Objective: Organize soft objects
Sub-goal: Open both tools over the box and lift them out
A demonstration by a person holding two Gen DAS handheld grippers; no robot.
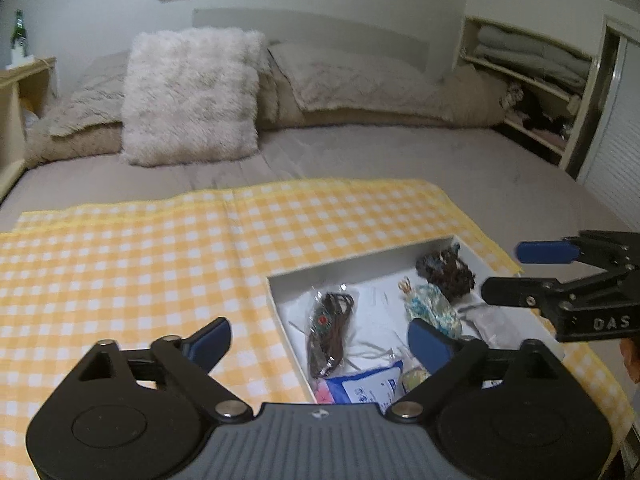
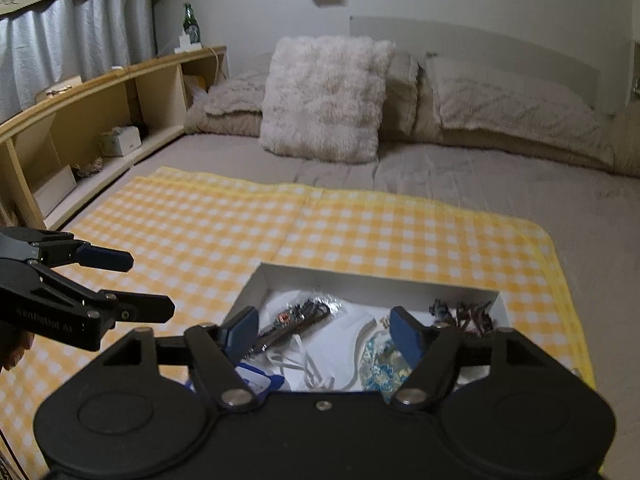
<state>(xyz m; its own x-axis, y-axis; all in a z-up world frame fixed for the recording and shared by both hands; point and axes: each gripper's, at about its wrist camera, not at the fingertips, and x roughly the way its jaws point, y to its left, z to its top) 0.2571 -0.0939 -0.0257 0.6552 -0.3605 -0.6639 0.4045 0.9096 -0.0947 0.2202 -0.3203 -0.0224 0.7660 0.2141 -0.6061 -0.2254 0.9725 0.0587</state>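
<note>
Bed (image 1: 360,160) carries yellow checked cloth (image 1: 140,260) and white box (image 2: 360,276); left gripper (image 1: 320,338) and right gripper (image 2: 324,330) gape wide, both empty

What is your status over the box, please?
Left gripper and right gripper open, empty. Soft items in box. Nothing in the way.

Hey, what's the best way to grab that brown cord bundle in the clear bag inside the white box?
Judging from its pose, take the brown cord bundle across its narrow middle, coming down from above. It lies flat and long near the white box's left wall, so a side approach looks blocked. The left gripper hangs open nearest it, with nothing between its jaws.
</note>
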